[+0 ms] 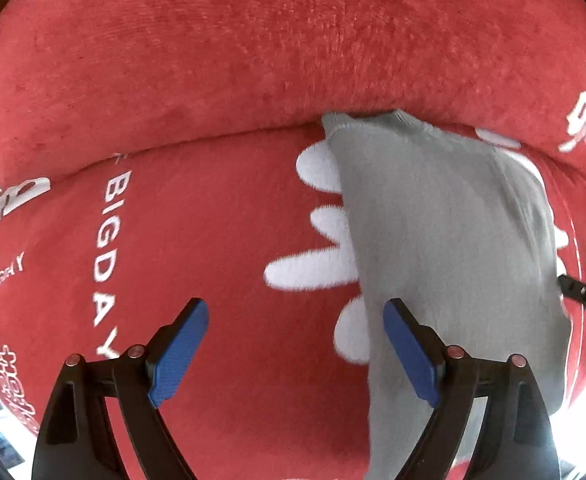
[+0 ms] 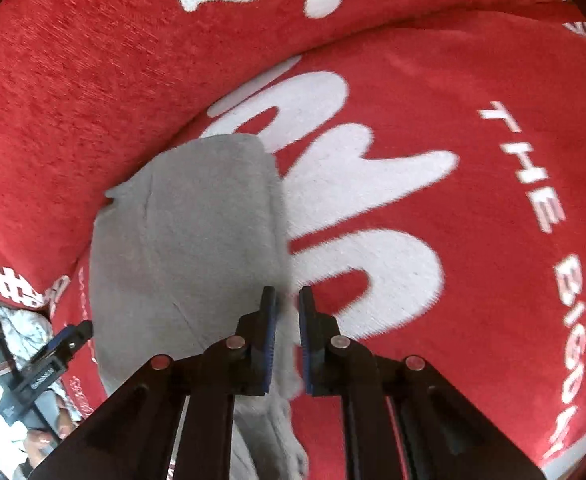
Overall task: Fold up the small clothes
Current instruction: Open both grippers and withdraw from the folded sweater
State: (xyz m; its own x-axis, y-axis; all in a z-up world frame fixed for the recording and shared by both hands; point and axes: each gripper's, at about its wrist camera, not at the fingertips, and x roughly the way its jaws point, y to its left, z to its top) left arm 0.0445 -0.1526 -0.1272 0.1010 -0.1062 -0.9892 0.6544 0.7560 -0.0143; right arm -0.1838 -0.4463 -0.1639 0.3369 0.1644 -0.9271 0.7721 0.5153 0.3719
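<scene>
While the grey garment (image 2: 181,240) lies lengthwise on the red cushion (image 1: 213,80), the right gripper (image 2: 287,340) pinches its near edge — the left gripper (image 1: 293,348) gapes, empty, just beside its left border.

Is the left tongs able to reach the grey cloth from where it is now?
Probably yes. The left tongs are open just above the grey cloth's edge, and nothing lies between them on the red blanket.

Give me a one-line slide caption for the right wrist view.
Right gripper pinching the edge of a grey garment on a red printed cover.
</scene>
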